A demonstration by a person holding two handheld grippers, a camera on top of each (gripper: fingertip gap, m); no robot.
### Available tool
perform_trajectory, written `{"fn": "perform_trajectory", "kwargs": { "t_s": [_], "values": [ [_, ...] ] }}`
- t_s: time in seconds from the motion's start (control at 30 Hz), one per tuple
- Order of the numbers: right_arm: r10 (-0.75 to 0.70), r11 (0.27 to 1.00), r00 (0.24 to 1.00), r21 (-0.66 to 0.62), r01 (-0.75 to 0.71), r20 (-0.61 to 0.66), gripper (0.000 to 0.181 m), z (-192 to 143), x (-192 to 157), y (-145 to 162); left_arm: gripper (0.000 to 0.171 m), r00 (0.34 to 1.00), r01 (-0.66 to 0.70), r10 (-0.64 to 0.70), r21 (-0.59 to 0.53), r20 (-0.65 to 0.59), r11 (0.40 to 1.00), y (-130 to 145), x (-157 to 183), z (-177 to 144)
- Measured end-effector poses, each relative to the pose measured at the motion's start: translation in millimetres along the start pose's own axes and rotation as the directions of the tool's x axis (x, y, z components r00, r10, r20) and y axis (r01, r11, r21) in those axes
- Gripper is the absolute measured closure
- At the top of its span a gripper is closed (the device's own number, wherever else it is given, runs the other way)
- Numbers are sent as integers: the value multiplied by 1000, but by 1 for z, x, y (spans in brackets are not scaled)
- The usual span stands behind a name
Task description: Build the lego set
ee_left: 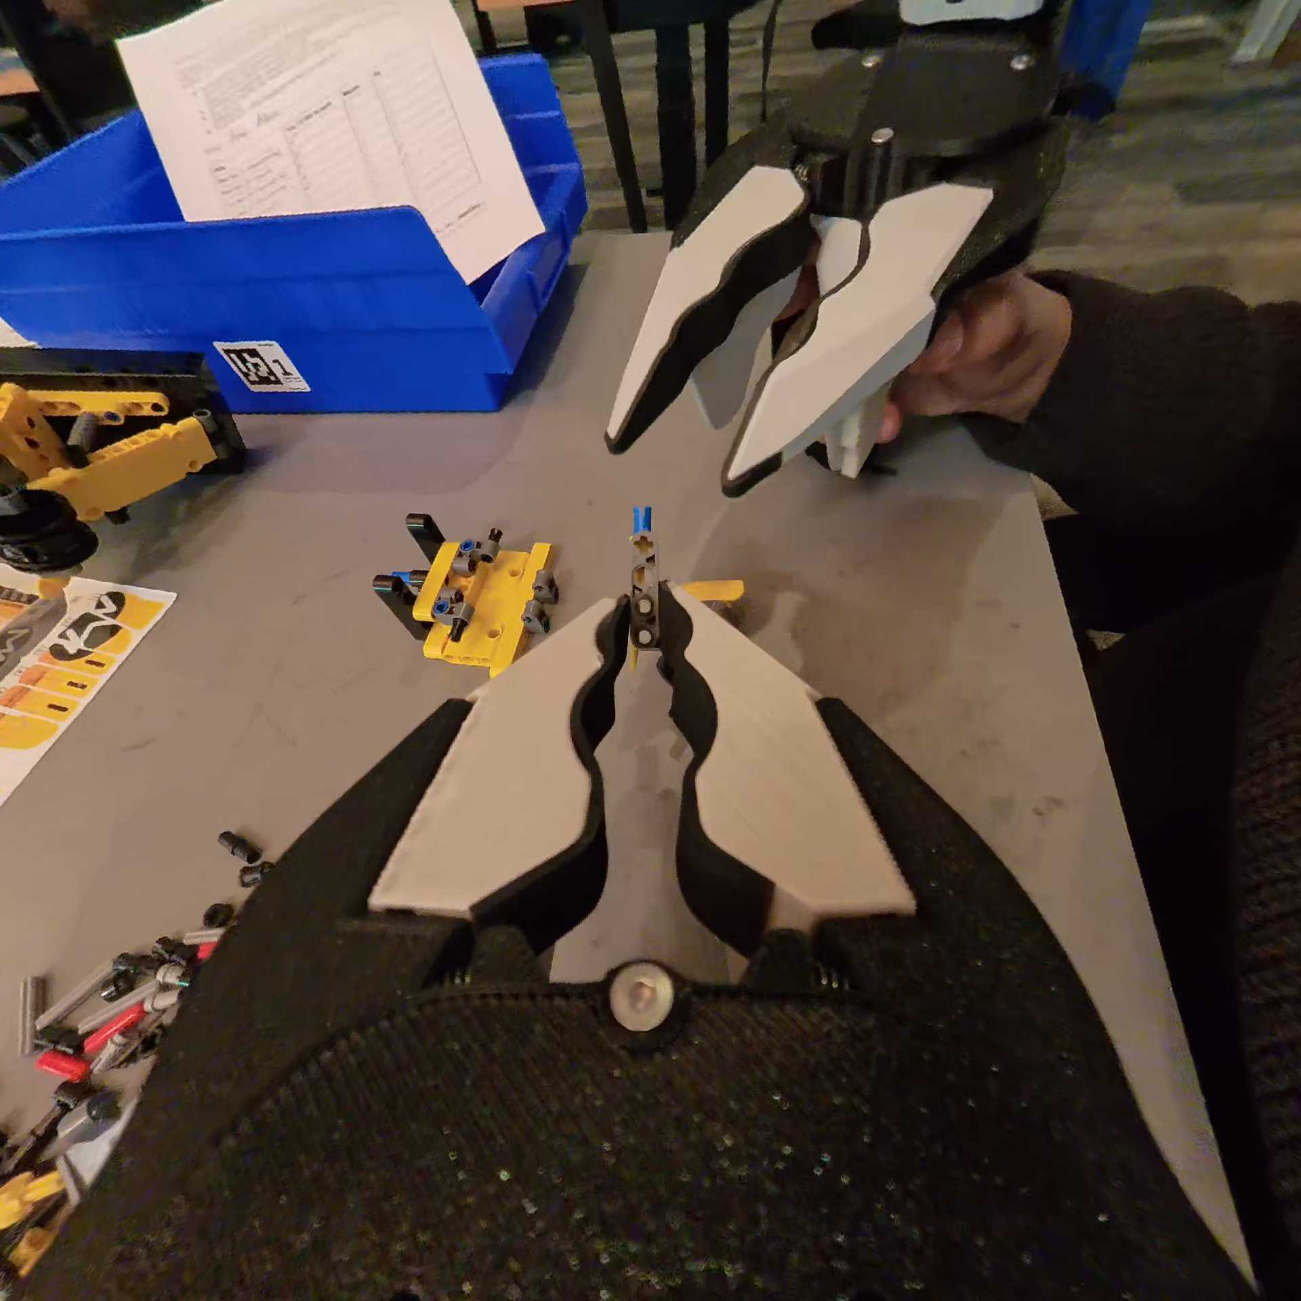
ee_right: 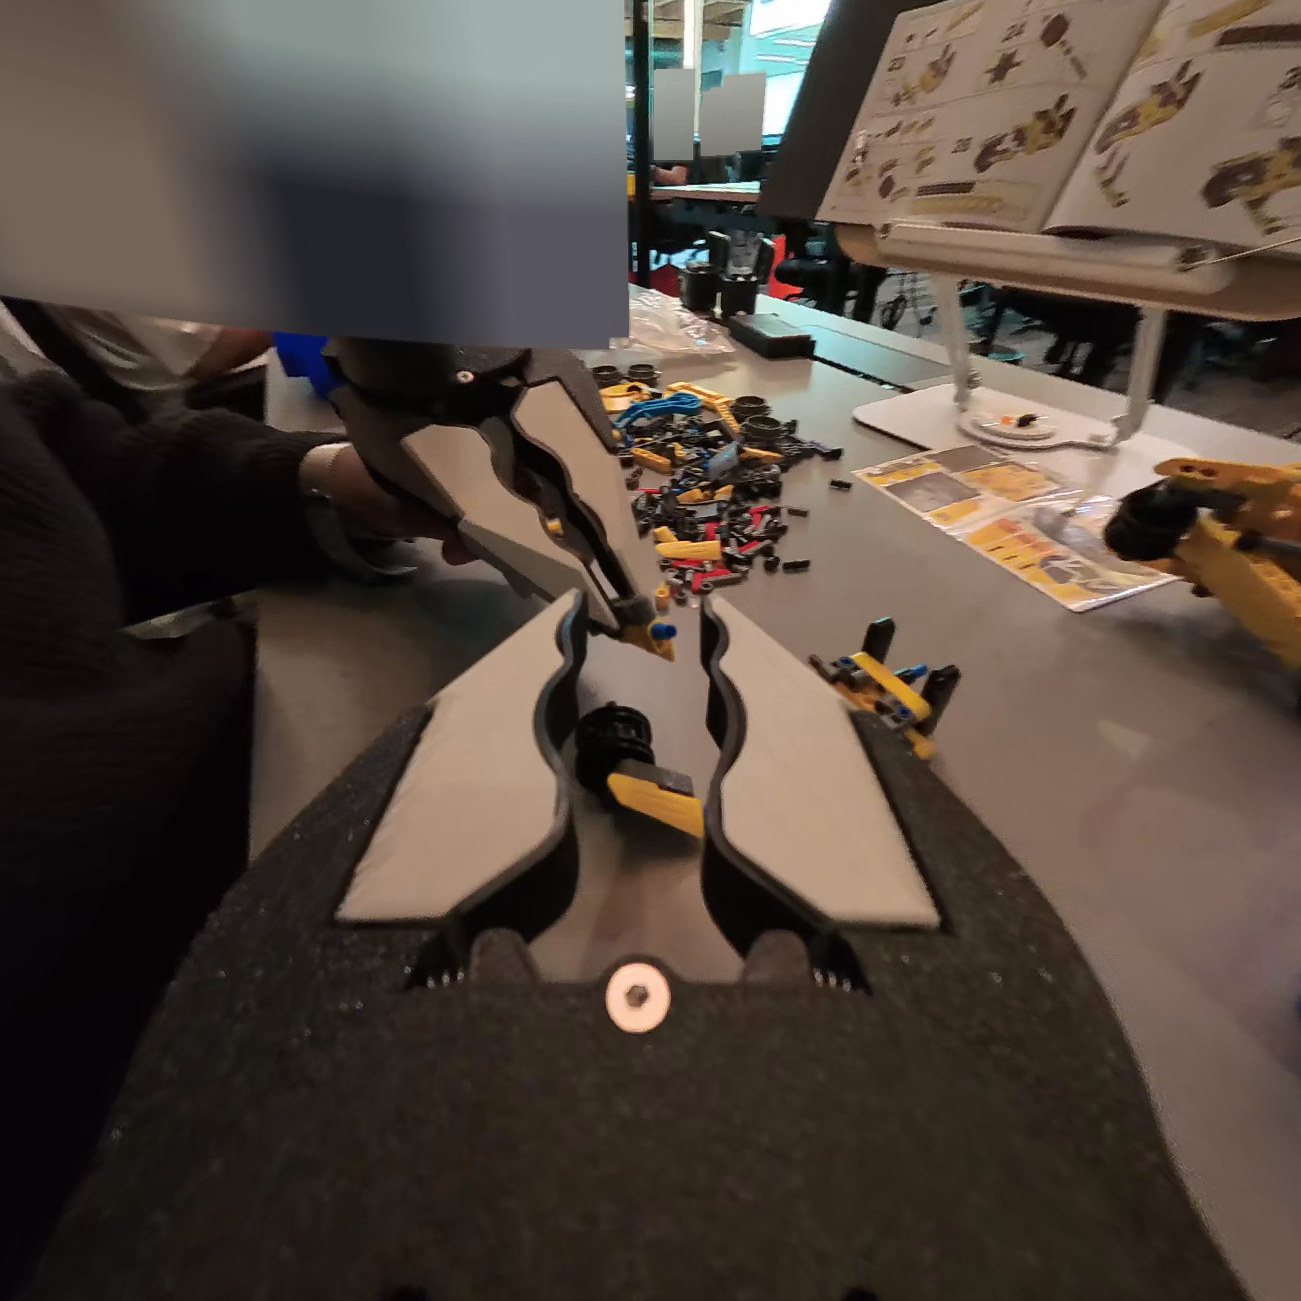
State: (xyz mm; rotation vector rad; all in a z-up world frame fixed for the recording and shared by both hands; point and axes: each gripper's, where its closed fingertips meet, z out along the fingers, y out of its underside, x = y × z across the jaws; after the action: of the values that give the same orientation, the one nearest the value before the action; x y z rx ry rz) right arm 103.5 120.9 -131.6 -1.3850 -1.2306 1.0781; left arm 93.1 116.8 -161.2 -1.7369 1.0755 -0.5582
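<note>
Left gripper (ee_left: 644, 619) clamped on a grey perforated beam (ee_left: 645, 598) w/ blue pin (ee_left: 642, 519) on top, above the grey table (ee_left: 880, 633); right gripper (ee_right: 640, 619) agape, empty, over a black-and-yellow wheel piece (ee_right: 633, 767); yellow sub-assembly (ee_left: 486, 605) just left.
</note>
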Motion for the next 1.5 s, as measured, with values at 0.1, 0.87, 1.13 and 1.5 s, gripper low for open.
{"fn": "perform_trajectory", "kwargs": {
  "t_s": [0.1,0.87,1.13,1.5],
  "values": [
    [4,1000,1000,-25,-3,28,150,3,-4,3,167,1000,-17,17,1,-19,1000,0,5,1],
    [-49,998,997,-28,51,59,175,3,-13,4,127,995,26,-14,126,-94,992,-18,16,-8],
    [-147,986,986,91,140,75,174,2,-24,-12,157,974,148,-104,217,-200,965,-33,23,-13],
    [-145,981,987,136,135,64,174,-4,-22,-19,138,942,241,-154,280,-299,929,-43,26,-25]
  ]
}}
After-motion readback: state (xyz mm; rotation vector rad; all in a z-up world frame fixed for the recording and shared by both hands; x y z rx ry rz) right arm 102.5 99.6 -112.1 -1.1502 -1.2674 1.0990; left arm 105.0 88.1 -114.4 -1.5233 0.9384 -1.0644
